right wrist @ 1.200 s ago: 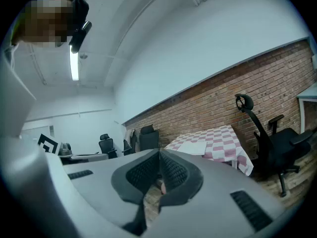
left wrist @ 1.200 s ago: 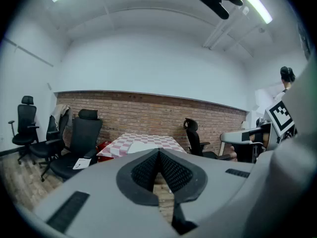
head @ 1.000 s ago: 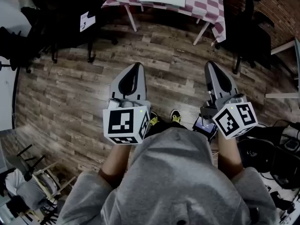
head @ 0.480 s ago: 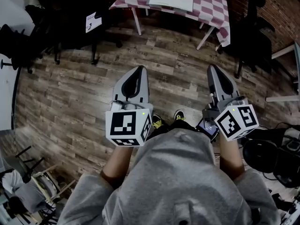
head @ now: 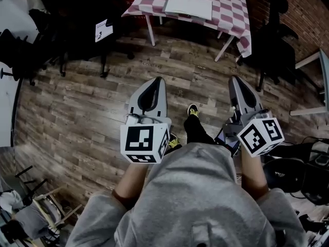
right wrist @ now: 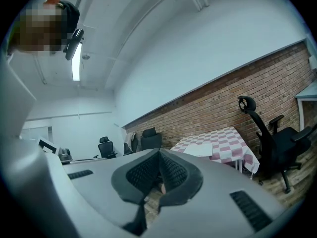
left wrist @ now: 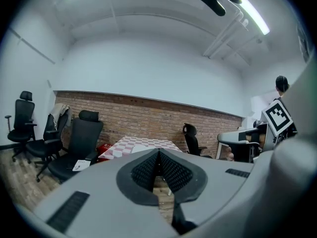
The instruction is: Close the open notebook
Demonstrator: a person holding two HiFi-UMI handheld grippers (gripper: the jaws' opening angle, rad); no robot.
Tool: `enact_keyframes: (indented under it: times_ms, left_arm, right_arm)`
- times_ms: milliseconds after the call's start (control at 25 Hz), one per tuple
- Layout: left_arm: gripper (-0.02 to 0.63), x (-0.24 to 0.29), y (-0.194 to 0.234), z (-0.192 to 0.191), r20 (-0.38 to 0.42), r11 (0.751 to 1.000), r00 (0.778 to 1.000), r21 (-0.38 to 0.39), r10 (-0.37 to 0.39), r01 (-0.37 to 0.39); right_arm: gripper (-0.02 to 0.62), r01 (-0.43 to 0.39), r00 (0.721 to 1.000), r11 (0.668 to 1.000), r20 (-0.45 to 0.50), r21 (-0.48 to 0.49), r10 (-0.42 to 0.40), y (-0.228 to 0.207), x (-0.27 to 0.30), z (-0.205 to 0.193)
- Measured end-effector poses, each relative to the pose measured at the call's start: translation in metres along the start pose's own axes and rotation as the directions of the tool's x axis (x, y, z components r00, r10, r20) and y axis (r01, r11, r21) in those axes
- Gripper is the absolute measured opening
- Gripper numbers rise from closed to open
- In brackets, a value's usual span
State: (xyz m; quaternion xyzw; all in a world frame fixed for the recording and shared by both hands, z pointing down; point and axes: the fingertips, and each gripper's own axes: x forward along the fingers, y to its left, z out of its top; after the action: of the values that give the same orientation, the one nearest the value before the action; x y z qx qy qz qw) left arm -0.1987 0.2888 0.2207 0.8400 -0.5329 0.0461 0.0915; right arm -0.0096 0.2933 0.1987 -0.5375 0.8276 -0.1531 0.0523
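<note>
While one notebook [head: 188,5] tops one table [head: 230,1], two hand-held grippers (left [head: 156,80], right [head: 235,80]) sit closed, empty.

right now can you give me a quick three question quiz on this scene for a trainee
1. True or false: the left gripper is holding the white open paper notebook.
2. Where does the notebook lie? A) on the table with the red-and-white checked cloth; B) on a black office chair; C) on the wooden floor.
3. How do the jaws of the right gripper stand?
Key: 1 false, it is shut on nothing and well short of the notebook; 2 A; 3 shut together, with nothing between them.
</note>
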Motion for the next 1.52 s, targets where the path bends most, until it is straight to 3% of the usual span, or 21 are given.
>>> enact_keyframes:
  times_ms: [680,1080,1520]
  left_arm:
    - [0.008,0.029,0.019,-0.002,-0.021,1.0,1.0,-0.003,0.003,-0.003]
    - [0.009,0.08,0.031,0.0,-0.055,1.0,0.998,0.002,0.026,-0.026]
    - [0.008,0.169,0.027,0.005,-0.105,1.0,0.995,0.012,-0.002,0.004]
  right_arm:
    - [0.026,-0.045,0.999,0.998,-0.009,0.036,0.045,-0.009,0.046,-0.007]
    - [0.026,-0.029,0.999,0.998,-0.032,0.048,0.03,-0.049,0.083,-0.003]
    - [0.026,0.012,0.999,0.998,-0.052,0.067,-0.008,-0.116,0.129,0.011]
